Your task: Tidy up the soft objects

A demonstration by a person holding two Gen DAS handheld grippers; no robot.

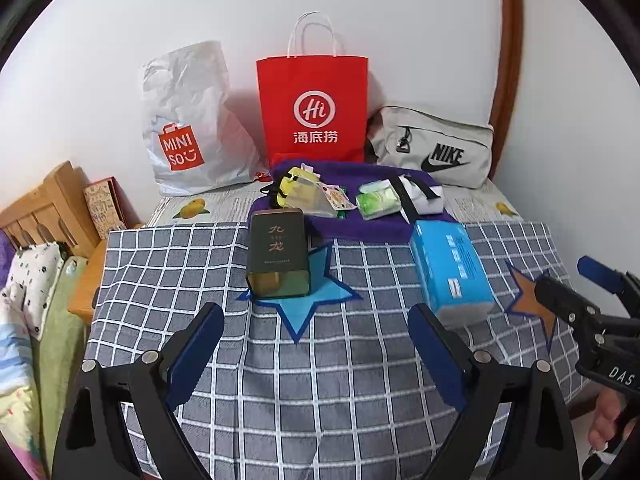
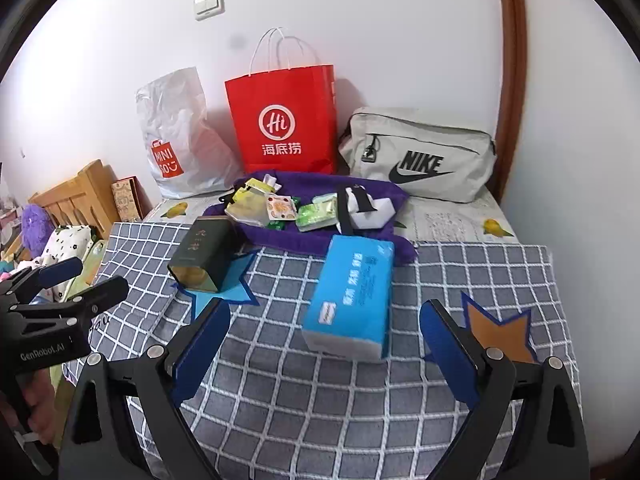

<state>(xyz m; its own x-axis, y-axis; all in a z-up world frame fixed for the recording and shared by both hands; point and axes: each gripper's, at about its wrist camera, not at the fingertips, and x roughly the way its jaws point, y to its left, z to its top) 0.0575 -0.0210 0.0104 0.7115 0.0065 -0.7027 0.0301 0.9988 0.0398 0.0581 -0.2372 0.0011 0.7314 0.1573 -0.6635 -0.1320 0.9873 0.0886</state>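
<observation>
A blue tissue pack (image 1: 452, 270) (image 2: 352, 296) lies on the checked cloth, right of centre. A dark green tin (image 1: 279, 254) (image 2: 206, 254) lies on a blue star patch (image 1: 304, 300) (image 2: 228, 288). An orange star patch (image 1: 534, 298) (image 2: 500, 330) is at the right. Behind them a purple towel (image 1: 352, 228) (image 2: 320, 236) carries a green tissue packet (image 1: 378, 200) (image 2: 318, 216), a clear pouch (image 1: 306, 196) (image 2: 250, 208) and a black-and-white item (image 1: 420, 196) (image 2: 368, 208). My left gripper (image 1: 316, 352) (image 2: 80, 280) is open and empty, short of the tin. My right gripper (image 2: 324, 348) (image 1: 576, 280) is open and empty, just before the tissue pack.
Against the wall stand a white Miniso bag (image 1: 184, 124) (image 2: 176, 136), a red paper bag (image 1: 314, 108) (image 2: 282, 120) and a grey Nike bag (image 1: 436, 148) (image 2: 420, 156). A wooden bed frame (image 1: 48, 204) (image 2: 80, 196) and bedding (image 1: 24, 312) lie at the left.
</observation>
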